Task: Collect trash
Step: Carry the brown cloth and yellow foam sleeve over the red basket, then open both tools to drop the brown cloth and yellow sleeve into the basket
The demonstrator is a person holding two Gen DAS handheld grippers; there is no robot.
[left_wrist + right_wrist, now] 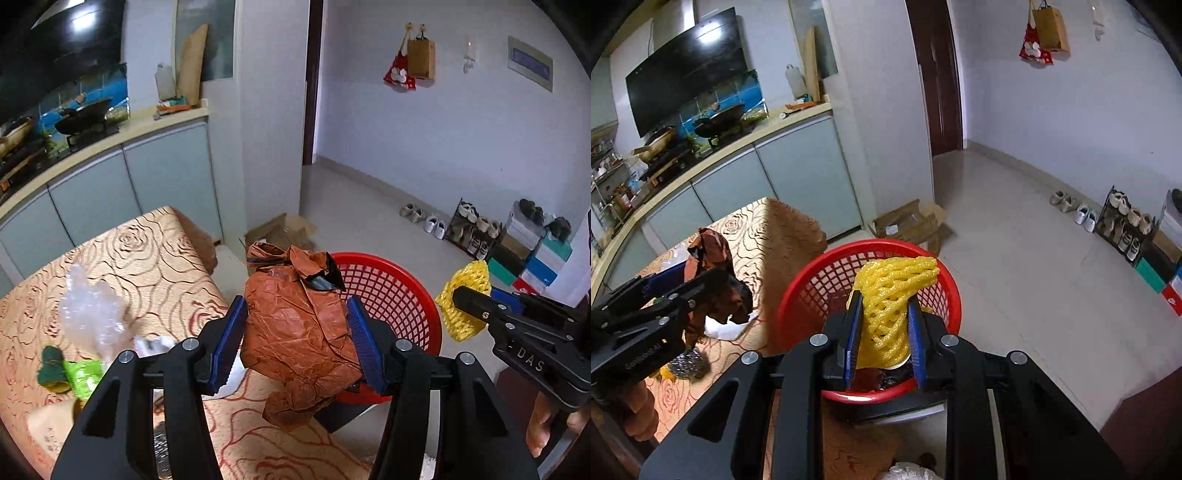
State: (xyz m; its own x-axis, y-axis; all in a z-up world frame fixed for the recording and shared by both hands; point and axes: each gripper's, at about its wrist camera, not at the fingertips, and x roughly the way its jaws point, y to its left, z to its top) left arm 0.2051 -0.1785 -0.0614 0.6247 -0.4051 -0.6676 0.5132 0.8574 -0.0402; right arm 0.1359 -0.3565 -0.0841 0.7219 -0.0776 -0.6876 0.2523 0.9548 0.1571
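My left gripper is shut on a crumpled orange-brown paper bag, held over the table edge next to the red mesh basket. My right gripper is shut on a yellow foam fruit net, held right above the red mesh basket. Dark scraps lie at the basket's bottom. In the left wrist view the right gripper with the yellow foam net hangs at the basket's right side. In the right wrist view the left gripper with the paper bag is at the left.
A table with a rose-patterned cloth carries clear plastic wrap, a green wrapper, a green scouring pad and a steel scourer. Flattened cardboard lies on the floor behind the basket. Kitchen cabinets stand at the left, a shoe rack at the right wall.
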